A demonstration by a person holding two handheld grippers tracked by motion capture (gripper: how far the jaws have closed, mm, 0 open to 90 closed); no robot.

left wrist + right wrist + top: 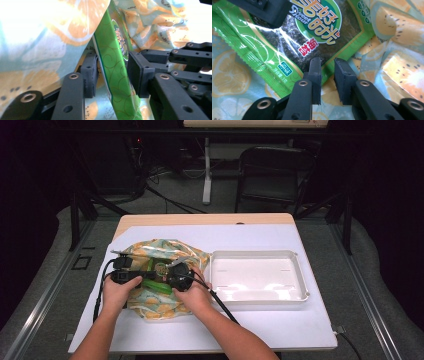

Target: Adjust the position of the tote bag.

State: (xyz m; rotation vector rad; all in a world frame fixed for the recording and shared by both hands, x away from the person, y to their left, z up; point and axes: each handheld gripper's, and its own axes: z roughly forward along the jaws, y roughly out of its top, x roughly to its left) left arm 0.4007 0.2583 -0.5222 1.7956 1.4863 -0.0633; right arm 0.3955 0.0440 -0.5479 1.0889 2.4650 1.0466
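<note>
The green snack packet (113,72) stands edge-on between the left tongs (112,72), its long axis running away from them; jaws apart, not yet pressing. The right tongs (327,77) are apart, just below the packet's lower edge over the fruit-print bag (165,251).

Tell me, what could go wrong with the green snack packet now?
The left gripper has the green snack packet between its jaws, edge-on, so the slick wrapper might slip out. The right gripper sits at the packet's corner beside the fruit-print bag, so it might pinch bag fabric too and drag it toward the white tray.
</note>
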